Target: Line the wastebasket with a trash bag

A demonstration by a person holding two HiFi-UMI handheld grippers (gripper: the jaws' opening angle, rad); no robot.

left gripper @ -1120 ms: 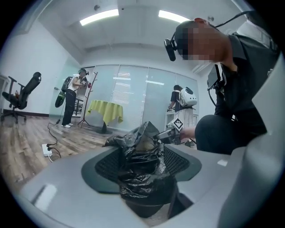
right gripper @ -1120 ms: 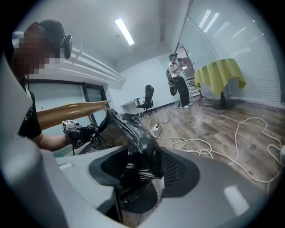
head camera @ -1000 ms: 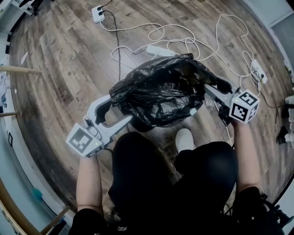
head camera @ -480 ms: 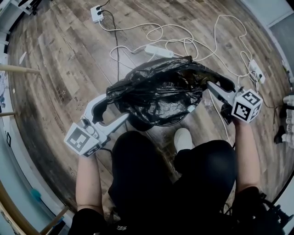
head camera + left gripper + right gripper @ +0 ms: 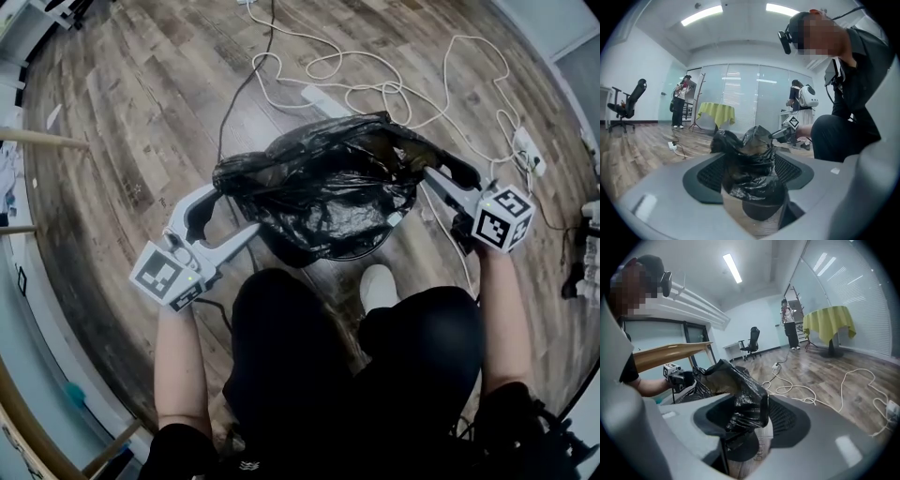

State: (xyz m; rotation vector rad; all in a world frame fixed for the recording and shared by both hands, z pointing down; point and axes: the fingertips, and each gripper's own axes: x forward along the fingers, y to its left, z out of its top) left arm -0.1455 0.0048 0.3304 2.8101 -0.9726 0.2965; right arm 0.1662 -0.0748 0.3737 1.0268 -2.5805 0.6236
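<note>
A black trash bag is draped loosely over a dark wastebasket on the wooden floor in front of me. My left gripper is at the bag's left edge. Its jaws are opening wide, and in the left gripper view the bag bulges between them with the wastebasket below. My right gripper is shut on the bag's right rim and holds it up. In the right gripper view a fold of bag hangs pinched between the pads.
White cables and power strips lie on the floor beyond the basket. My white shoe is just in front of it. People, an office chair and a yellow-draped table stand far off.
The left gripper has slid a little to the left and its jaws have spread wider, drawing the bag's left edge out. The right gripper has stayed put on the bag.
</note>
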